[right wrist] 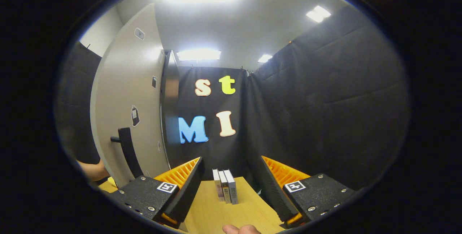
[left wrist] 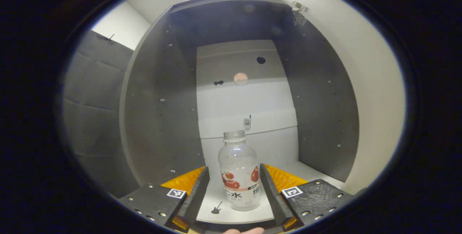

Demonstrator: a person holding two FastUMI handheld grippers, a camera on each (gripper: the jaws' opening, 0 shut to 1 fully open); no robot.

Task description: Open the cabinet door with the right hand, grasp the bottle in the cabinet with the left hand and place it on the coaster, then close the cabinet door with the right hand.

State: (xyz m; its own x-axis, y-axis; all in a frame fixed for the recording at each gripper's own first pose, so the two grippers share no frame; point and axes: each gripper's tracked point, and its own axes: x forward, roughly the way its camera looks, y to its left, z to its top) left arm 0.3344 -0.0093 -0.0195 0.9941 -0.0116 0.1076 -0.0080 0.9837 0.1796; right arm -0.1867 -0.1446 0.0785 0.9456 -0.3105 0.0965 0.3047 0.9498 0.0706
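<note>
Black cloth walls close in the booth under bright ceiling lights, and a wooden table sits in front of a tall cabinet with dark inner side walls and a pale back panel. In the left gripper view the cabinet stands open, and the bottle is upright on its white shelf, clear plastic with a red fruit label and no cap visible on its neck. The left gripper reaches in at shelf level with its 2 fingers spread wide, 1 on each side of the bottle; whether either finger touches it I cannot tell. A small guitar sticker lies on the shelf just left of the bottle. In the right gripper view the cabinet door is swung open to the left, showing its dark bar handle. The right gripper hangs over the table, fingers spread and holding nothing, well apart from the handle. 3 small books stand upright together on the table between its fingers, farther back.
</note>
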